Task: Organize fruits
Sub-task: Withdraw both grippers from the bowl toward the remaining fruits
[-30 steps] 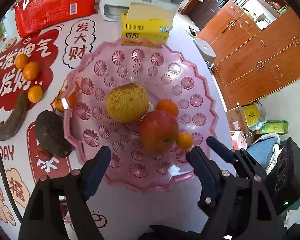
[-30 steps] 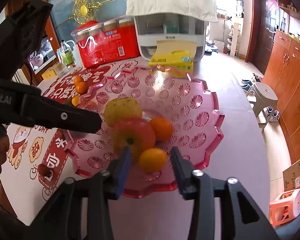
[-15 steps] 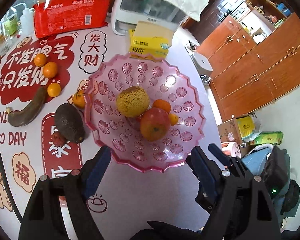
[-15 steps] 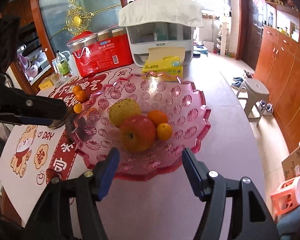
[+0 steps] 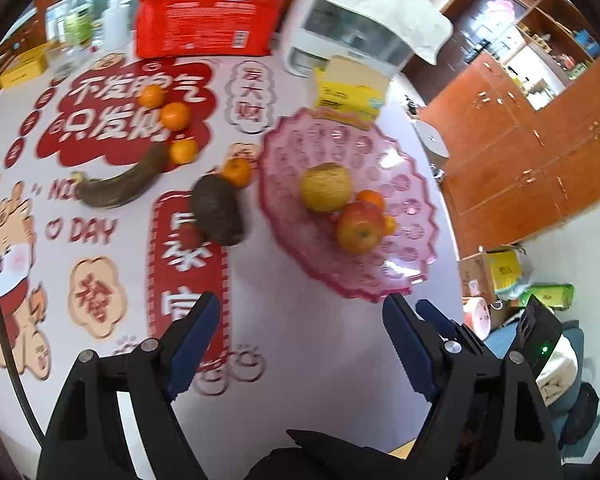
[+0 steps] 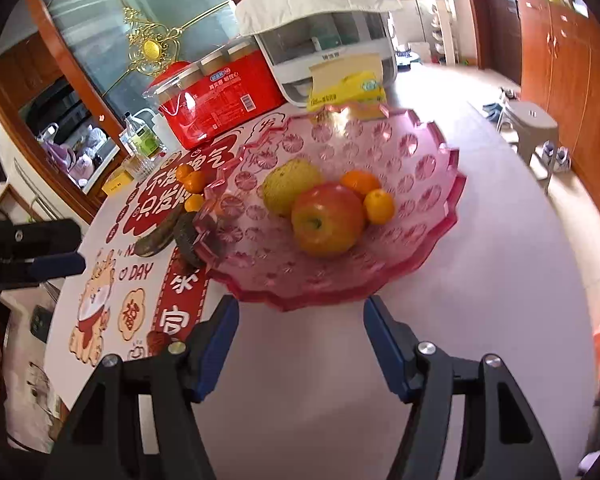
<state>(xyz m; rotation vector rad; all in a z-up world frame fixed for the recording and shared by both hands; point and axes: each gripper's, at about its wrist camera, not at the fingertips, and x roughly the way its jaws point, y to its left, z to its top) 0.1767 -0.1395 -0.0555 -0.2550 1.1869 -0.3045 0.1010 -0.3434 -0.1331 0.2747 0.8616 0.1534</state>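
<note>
A pink plastic fruit bowl (image 5: 416, 184) (image 6: 432, 216) holds a yellow rough fruit (image 5: 326, 187) (image 6: 290, 186), a red apple (image 5: 360, 227) (image 6: 327, 224) and two small oranges (image 6: 378, 206). On the table left of it lie a dark avocado (image 5: 217, 216), a blackened banana (image 5: 120, 184), several small oranges (image 5: 176, 116) and a small red fruit (image 5: 189, 236). My left gripper (image 5: 302, 316) is open and empty, above the table in front of the bowl. My right gripper (image 6: 300, 320) is open and empty at the bowl's near rim.
A yellow tissue box (image 5: 350, 88), a white appliance (image 5: 360, 28) under a cloth and a red pack of cups (image 5: 208, 20) stand at the back of the table. Bottles (image 5: 78, 28) stand at the back left. The table edge and wooden cabinets (image 5: 540, 140) are to the right.
Both grippers have pulled back and up from the bowl. The left view has swung left, showing more of the table. A small orange that was between the right jaws now lies in the bowl.
</note>
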